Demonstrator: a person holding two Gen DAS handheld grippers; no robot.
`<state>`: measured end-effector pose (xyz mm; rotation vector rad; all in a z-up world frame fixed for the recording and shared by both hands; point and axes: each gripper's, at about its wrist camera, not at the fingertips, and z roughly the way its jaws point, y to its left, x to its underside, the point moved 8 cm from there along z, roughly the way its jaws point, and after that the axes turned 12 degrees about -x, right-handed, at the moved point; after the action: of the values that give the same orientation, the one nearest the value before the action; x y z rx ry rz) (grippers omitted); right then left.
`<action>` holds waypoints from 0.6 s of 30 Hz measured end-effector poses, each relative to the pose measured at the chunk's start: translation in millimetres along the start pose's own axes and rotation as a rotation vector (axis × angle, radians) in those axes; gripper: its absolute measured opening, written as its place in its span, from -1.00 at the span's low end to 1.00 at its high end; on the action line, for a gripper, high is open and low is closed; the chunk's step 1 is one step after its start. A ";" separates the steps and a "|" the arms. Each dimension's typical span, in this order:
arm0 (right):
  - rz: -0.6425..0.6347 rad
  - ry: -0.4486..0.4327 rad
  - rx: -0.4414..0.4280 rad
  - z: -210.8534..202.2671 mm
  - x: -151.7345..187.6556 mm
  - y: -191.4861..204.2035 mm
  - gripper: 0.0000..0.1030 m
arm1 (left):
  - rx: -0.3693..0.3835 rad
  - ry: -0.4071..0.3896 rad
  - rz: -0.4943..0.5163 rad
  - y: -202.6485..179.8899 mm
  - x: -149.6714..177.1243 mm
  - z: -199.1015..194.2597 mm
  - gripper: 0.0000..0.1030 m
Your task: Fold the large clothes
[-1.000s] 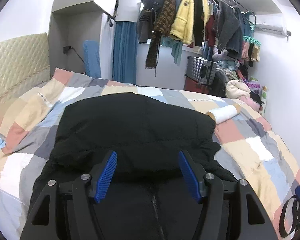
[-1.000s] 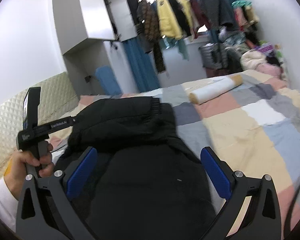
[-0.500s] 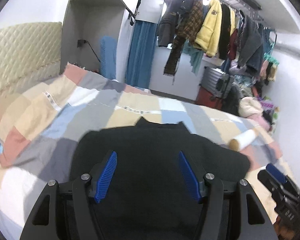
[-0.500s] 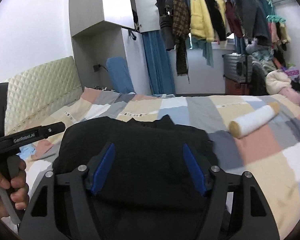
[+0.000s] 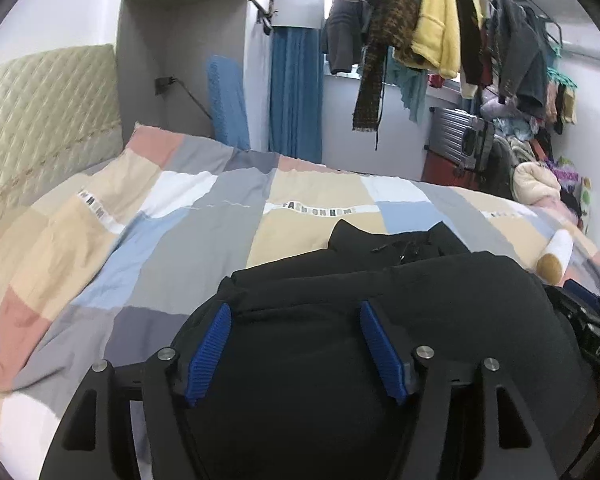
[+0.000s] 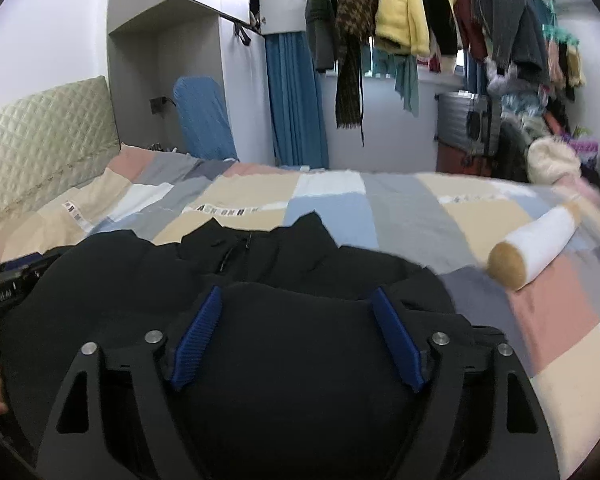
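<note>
The left gripper (image 5: 294,312) is clenched on a thick fold of the black jacket (image 5: 380,280), as is the right gripper (image 6: 296,300). The jacket fills the lower centre of both views, its collar (image 6: 276,236) pointing up-frame, its long axis running bottom to top. It lies on a patchwork quilt (image 5: 140,216); a white bolster (image 6: 536,248) sits at right.
</note>
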<state>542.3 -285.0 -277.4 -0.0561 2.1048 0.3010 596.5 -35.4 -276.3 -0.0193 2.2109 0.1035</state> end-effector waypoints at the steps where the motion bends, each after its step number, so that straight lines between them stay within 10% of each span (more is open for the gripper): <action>1: 0.004 0.004 -0.002 4.1 2.4 -1.8 0.53 | 0.002 -0.004 0.005 -0.8 1.7 3.0 0.31; 18: -0.039 0.026 0.012 43.1 30.8 -12.4 0.55 | -0.008 -0.042 0.042 -25.4 22.3 38.1 0.35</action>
<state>564.0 -284.3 -327.3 -0.0946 2.1287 0.2651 614.9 -57.1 -318.5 0.0246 2.1691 0.1342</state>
